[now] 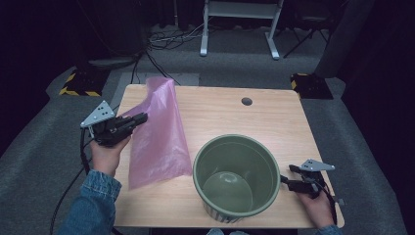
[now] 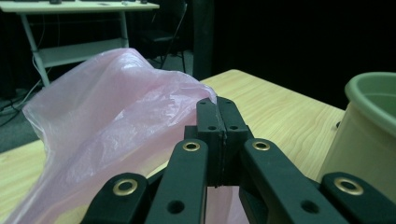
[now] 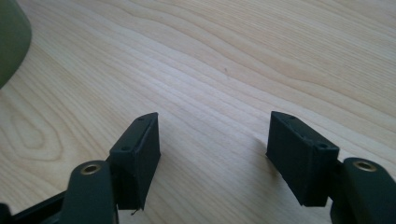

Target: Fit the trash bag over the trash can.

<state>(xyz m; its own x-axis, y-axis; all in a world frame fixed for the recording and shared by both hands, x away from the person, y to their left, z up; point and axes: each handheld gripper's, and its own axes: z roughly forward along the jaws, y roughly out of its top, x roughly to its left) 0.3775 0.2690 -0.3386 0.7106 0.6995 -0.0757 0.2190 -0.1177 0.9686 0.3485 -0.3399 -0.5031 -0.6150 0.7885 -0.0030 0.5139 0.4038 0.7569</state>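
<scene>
bag (image 1: 159,134) is the thing in hand: a thin pink plastic one, pinched at its edge in the left gripper (image 1: 142,118), whose jaws are pressed together on the film, as the left gripper view shows (image 2: 217,108). the bag hangs from that gripper like a tent, its upper part lifted off the worktop (image 1: 220,110) and its lower end still lying on the wood below and just right of the gripper. the bin (image 1: 236,175), green and empty, stands upright well to the right of the left gripper and just left of the right gripper (image 1: 286,176). that right gripper rests low over bare wood with its jaws wide apart and nothing between them (image 3: 212,154).

the step looks like lifting the bag clear so it can go into the bin as a liner. next, i judge, the bag's mouth has to be found and opened, which calls for the idle right gripper to take the other edge before both carry it over the rim.

the worktop is pale wood with a round cable hole (image 1: 246,101) at the far side. around it lie grey carpet, loose cables (image 1: 171,36), a white desk frame (image 1: 241,24) and a dark room.
</scene>
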